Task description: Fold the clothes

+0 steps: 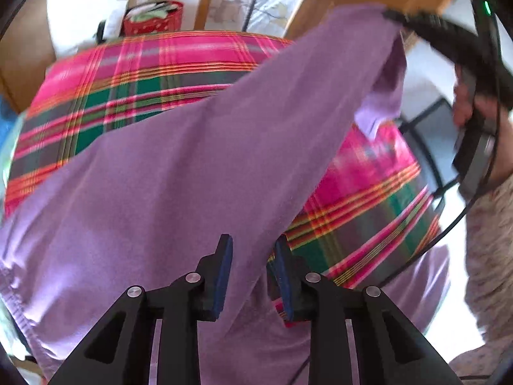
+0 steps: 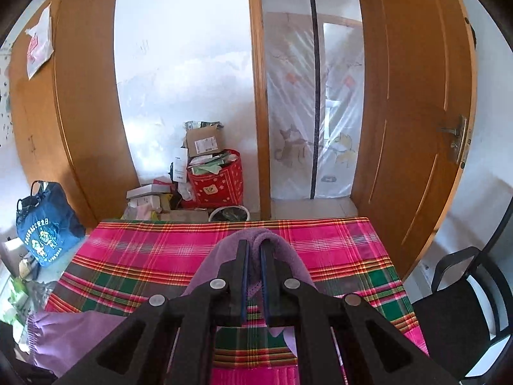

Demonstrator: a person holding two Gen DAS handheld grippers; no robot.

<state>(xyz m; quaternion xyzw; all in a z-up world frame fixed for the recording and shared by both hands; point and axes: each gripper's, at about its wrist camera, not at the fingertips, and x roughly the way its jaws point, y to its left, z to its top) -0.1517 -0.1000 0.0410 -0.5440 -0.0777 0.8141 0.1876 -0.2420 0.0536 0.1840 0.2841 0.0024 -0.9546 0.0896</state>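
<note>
Two grippers share one soft purple cotton garment (image 1: 179, 166), which hangs in a slanted span above the worktop's pink-and-green plaid cloth (image 1: 128, 77). The right gripper (image 2: 253, 250), raised over the plaid cloth's middle, has its jaws closed tight on a bunched edge. The left gripper (image 1: 253, 269), low at the plaid cloth's near edge, has fabric running between its jaws, but whether the blue pads (image 1: 224, 272) actually pinch it I cannot tell. Light and limp, the garment will likely sag and slip wherever unsupported, so hems or corners look the soundest places to hold.
</note>
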